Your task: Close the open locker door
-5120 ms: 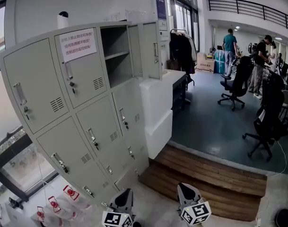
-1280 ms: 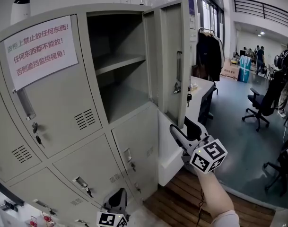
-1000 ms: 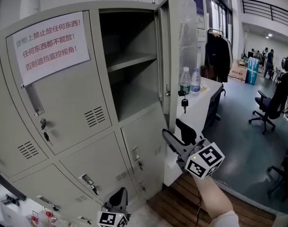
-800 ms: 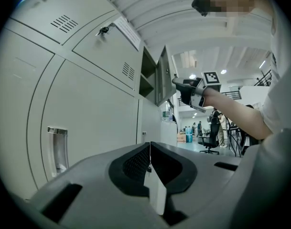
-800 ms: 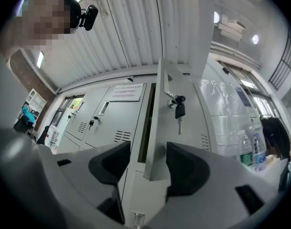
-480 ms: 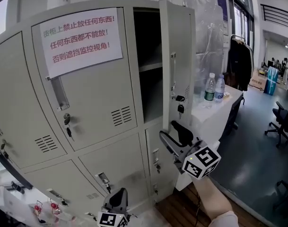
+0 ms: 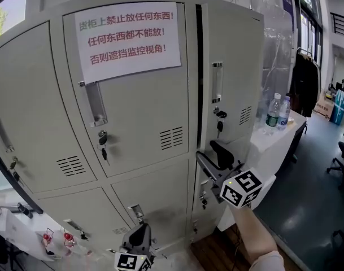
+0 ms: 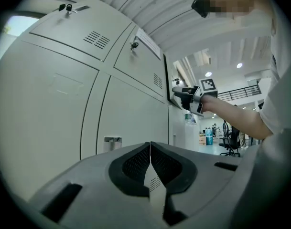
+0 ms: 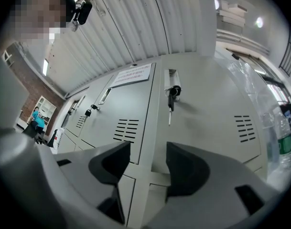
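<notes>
— Where is the door?
— The locker door is the top right one in the locker bank. From here I see it almost flush with the frame, with only a thin dark slit down its left edge. Its handle stands upright near that edge, and a key hangs just below it.
— And your right gripper?
— My right gripper is at the door's lower left corner. Its jaws are wide apart with nothing between them. In the right gripper view they straddle the seam beside the door. I cannot tell whether a fingertip touches the metal.
— The left one?
— My left gripper hangs low in front of the bottom lockers, jaws pressed together on nothing.
— What else is around?
— A paper notice with red print is on the neighbouring door. Two water bottles stand on a white counter just right of the bank.
</notes>
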